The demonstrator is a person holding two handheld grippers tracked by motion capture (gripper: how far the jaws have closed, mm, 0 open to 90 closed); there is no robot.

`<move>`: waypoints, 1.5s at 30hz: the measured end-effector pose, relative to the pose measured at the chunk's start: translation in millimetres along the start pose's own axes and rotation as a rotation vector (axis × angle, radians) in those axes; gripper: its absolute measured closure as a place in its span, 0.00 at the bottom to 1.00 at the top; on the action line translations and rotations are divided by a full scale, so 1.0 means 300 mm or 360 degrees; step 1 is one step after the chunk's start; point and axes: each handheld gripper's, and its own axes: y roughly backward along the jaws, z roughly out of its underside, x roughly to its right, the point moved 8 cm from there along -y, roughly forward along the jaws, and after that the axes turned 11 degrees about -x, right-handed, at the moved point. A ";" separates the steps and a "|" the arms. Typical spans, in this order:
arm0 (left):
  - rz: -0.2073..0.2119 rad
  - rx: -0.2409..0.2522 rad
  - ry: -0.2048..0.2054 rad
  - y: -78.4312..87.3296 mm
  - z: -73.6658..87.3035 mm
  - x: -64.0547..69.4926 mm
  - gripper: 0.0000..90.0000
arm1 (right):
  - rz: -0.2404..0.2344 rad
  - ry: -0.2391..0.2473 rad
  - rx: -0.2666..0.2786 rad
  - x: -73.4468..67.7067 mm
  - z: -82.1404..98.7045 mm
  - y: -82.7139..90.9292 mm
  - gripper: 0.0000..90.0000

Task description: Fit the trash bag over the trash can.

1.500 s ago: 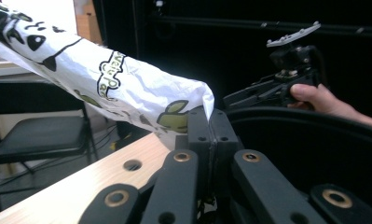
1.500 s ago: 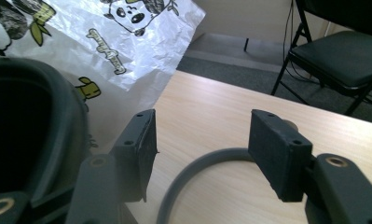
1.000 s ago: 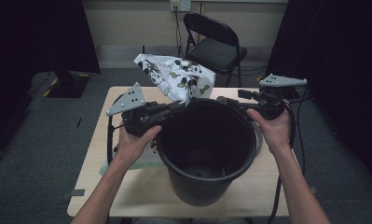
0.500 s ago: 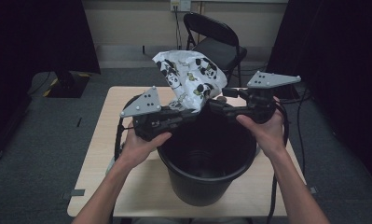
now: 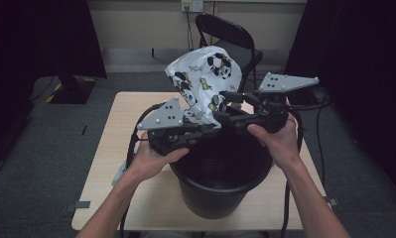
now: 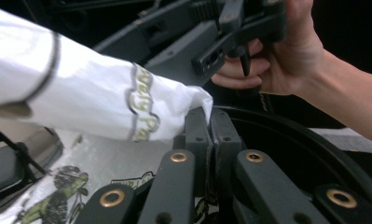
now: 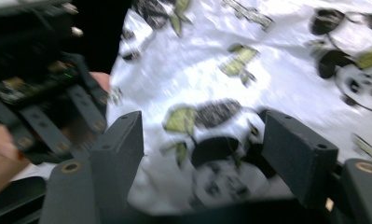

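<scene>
Now the left gripper [image 6: 211, 126] pinches the bag [image 5: 203, 82] over the bucket [image 5: 220, 183].

A white plastic bag [image 5: 201, 82] printed with black panda faces and yellow-green marks is held up in the air, crumpled and puffed, with its bulk rising toward 12 o'clock above the bucket [image 5: 220, 173]. In the left gripper view its thin film [image 6: 104, 100] tapers to a gathered corner, showing green lettering along a fold. In the right gripper view the printed sheet [image 7: 249, 88] spreads wide and wrinkled, shiny where light catches it. The bucket is black, round and upright, standing open-mouthed on the desk [image 5: 111, 144] toward its 6 o'clock edge; its dark inside shows a flat bottom. The bag's lower end hangs at the bucket's 11 o'clock rim.
</scene>
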 end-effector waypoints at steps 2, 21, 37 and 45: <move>0.0000 -0.0035 -0.0025 -0.010 0.003 0.011 0.98 | -0.0044 0.0005 0.0005 -0.017 -0.005 -0.002 0.30; 0.0001 -0.0014 -0.0065 -0.012 0.008 0.036 0.79 | -0.0170 0.0111 -0.0128 -0.078 0.044 -0.033 1.00; -0.0221 0.0165 0.0299 0.106 0.045 -0.182 0.50 | -0.0228 0.0111 -0.0191 -0.062 0.157 0.035 1.00; -0.0003 -0.0154 0.0222 0.011 0.117 -0.144 0.78 | -0.0192 0.0058 -0.0170 -0.039 0.157 0.024 0.60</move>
